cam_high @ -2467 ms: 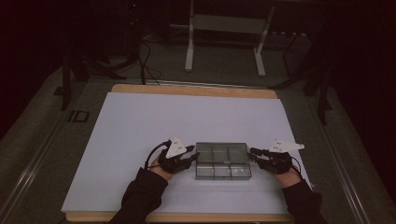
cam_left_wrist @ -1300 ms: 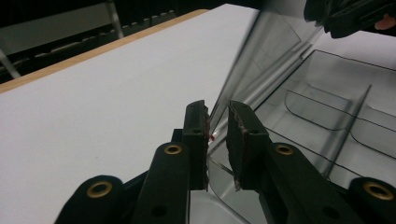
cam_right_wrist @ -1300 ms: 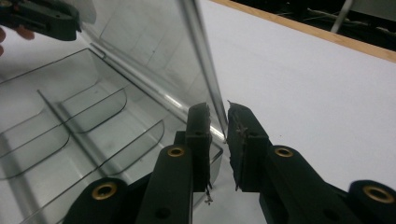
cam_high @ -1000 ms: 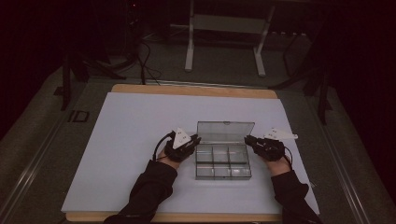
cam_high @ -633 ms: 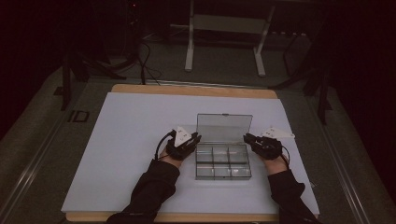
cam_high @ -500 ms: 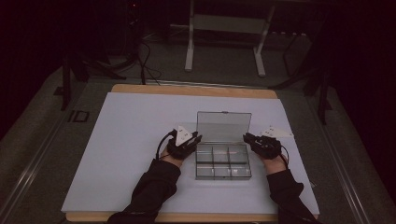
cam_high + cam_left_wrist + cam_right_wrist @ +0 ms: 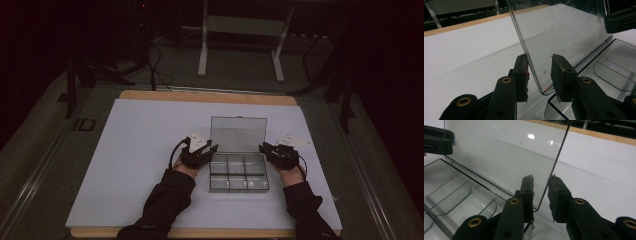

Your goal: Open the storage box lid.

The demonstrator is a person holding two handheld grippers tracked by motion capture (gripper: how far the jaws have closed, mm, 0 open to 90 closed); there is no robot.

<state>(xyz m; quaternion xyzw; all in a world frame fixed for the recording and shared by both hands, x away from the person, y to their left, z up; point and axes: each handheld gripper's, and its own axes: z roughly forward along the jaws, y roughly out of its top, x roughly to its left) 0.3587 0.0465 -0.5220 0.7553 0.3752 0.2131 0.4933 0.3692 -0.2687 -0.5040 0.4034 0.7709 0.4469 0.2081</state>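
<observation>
A clear plastic compartment box (image 7: 239, 172) lies on the white table sheet (image 7: 140, 150), its lid (image 7: 238, 134) standing upright at the back. My left gripper (image 7: 214, 148) is at the lid's left edge and my right gripper (image 7: 261, 147) at its right edge. In the left gripper view the lid (image 7: 564, 32) passes between the jaws of the left gripper (image 7: 539, 72), with a gap at the right pad. In the right gripper view the lid (image 7: 506, 150) runs between the jaws of the right gripper (image 7: 541, 192), clear of the left pad. Both pairs of jaws have just been opening.
The box's empty compartments (image 7: 454, 195) lie open in front of the lid. The table's wooden back edge (image 7: 210, 95) lies beyond. A metal stand (image 7: 240, 30) and cables are on the floor behind the table.
The lid, flat on the box at first, has swung up to stand upright. Both hands moved from the box's sides back to the lid's edges.
</observation>
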